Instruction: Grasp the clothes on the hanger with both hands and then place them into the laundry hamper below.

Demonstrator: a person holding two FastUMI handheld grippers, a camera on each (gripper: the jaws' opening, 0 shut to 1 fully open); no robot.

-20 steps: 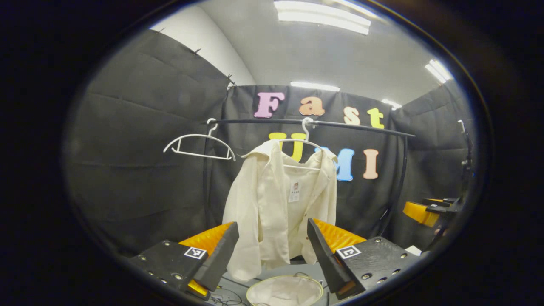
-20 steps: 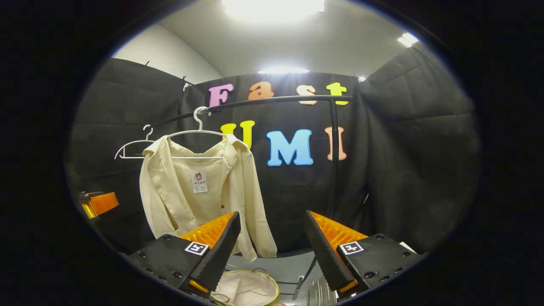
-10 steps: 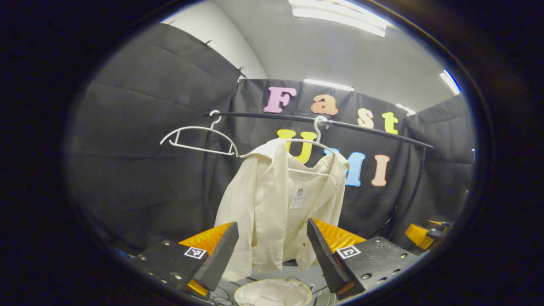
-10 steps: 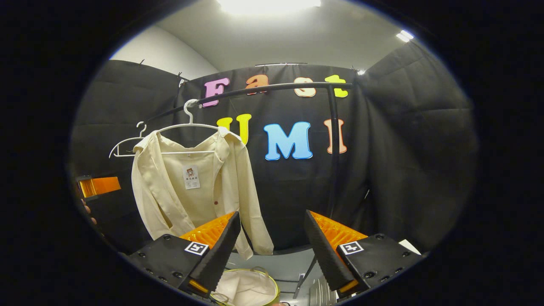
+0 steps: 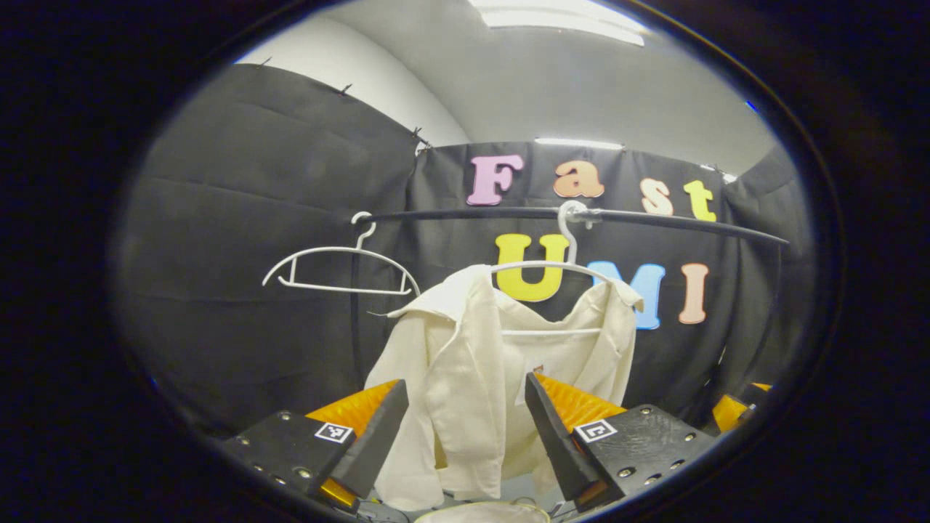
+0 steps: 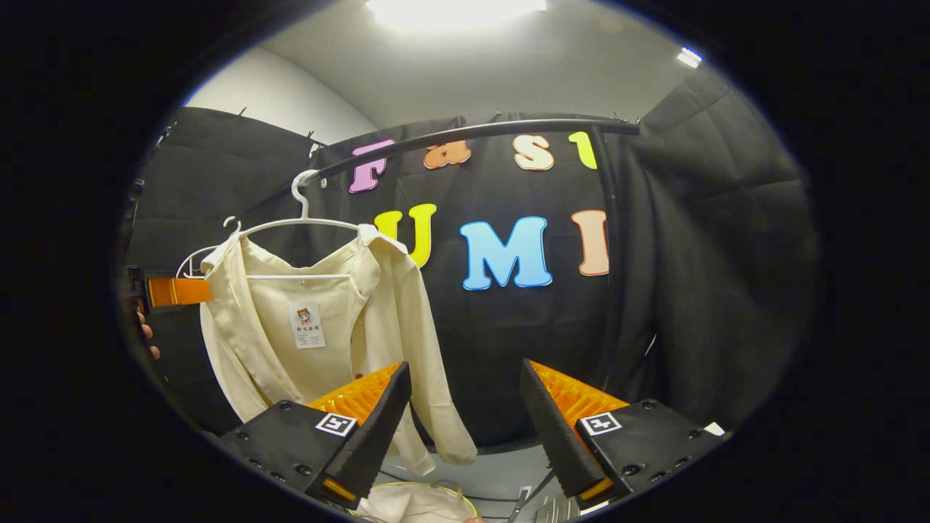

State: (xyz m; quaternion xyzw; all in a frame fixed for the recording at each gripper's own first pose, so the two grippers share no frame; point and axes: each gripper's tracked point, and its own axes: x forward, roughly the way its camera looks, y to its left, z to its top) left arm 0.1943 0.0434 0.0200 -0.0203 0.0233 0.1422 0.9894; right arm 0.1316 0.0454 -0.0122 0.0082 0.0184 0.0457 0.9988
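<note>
A cream shirt [image 5: 472,378] hangs on a white hanger [image 5: 563,265] from the black rail [image 5: 654,220]. My left gripper [image 5: 465,428] is open, its fingers standing to either side of the shirt's lower front, apart from the cloth. In the right gripper view the same shirt [image 6: 312,341] hangs left of centre, and my right gripper [image 6: 465,425] is open beside its right sleeve, holding nothing. The left gripper [image 6: 171,292] and fingers of the hand holding it show at the far left there. The hamper's rim [image 5: 487,512] and its pale lining [image 6: 414,501] lie low between the fingers.
A second, bare white hanger [image 5: 341,265] hangs on the rail to the left of the shirt. The rail's upright post [image 6: 614,254] stands right of centre in the right gripper view. Black cloth walls close the booth on all sides.
Both grippers have come nearer the shirt and risen; the shirt looks larger and the hamper has slid down toward the bottom edge. Both stay open.
</note>
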